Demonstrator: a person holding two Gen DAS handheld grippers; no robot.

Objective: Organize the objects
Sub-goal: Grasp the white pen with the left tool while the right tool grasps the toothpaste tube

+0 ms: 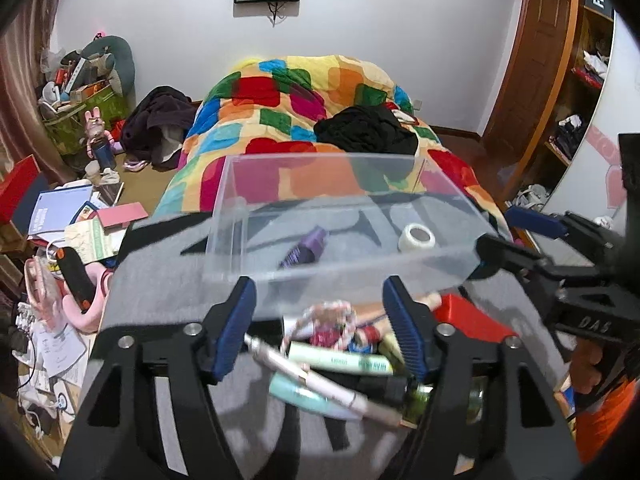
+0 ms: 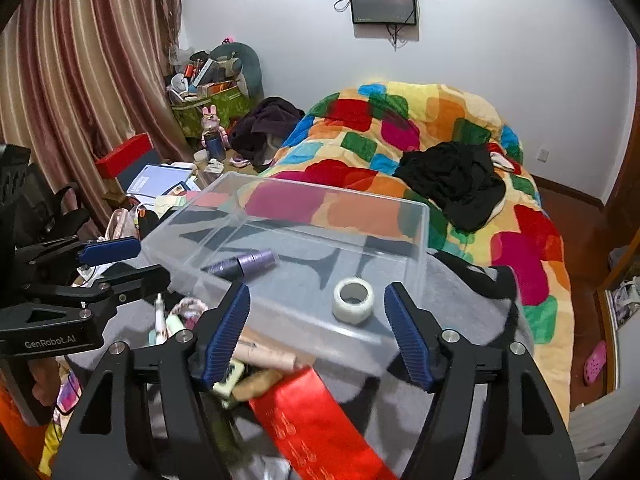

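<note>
I see the clear plastic box (image 1: 348, 216) sitting on a grey felt cloth (image 1: 160, 280) at the bed's foot – a purple tube (image 1: 306, 246) and a white tape roll (image 2: 354, 301) lie inside. Both the left gripper (image 1: 320, 320) and the right gripper (image 2: 318, 328) have jaws apart, holding nothing – ribbed blue pads.

Each black claw (image 1: 320, 312) (image 2: 318, 316) has ribbed blue pads (image 2: 224, 332), silver screws and white lettering; orange clothing (image 1: 604, 420) beside.

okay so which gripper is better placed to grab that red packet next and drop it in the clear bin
Right, probably. The red packet lies directly below the open right gripper, just short of the clear bin. The left gripper hangs open over the pens and tubes.
</note>
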